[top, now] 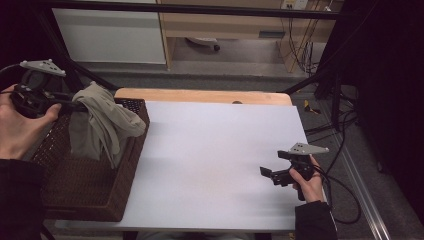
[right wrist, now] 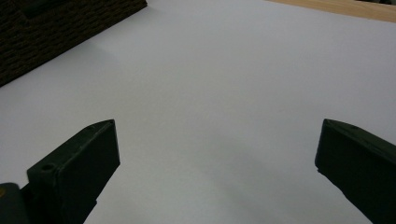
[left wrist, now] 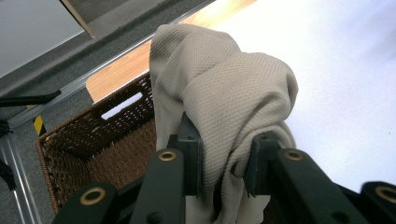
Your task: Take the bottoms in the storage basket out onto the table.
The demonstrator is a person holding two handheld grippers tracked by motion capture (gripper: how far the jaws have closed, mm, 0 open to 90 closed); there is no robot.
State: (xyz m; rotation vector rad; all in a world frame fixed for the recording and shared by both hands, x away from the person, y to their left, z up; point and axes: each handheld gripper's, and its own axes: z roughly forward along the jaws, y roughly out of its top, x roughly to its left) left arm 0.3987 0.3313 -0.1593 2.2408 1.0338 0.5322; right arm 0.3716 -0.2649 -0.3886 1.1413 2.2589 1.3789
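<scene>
Tongs in the left hand (top: pixel 75 106) were clamped on a bunched fold of the beige knit cloth (top: pixel 102 125), pads pressing the fabric from both sides in the left gripper view (left wrist: pixel 223 165), so the rest of it hung in loose folds from that one pinch. Held that way, by a gathered edge and lifted above the wicker basket (top: pixel 85 192), the cloth draped over the basket's right rim toward the white sheet, which reads as a garment being carried between basket and worktop, though which way I could not tell. Right tongs (top: pixel 268 174) rested low over the near right part of the worktop (top: pixel 210 165), jaws spread wide with nothing between them, apparently kept ready and well apart from the cloth until a second grip was wanted

Nearest the person, the worktop was covered by a plain white sheet, bare and smooth, with the dark brown basket standing on its left side. Beyond the sheet a strip of pale wood (top: pixel 200 95) showed along the far edge. Farther off lay a grey floor, black frame bars, trailing cables (top: pixel 345 150) at the right, and a wooden cabinet with a white panel against the back of the dim room
</scene>
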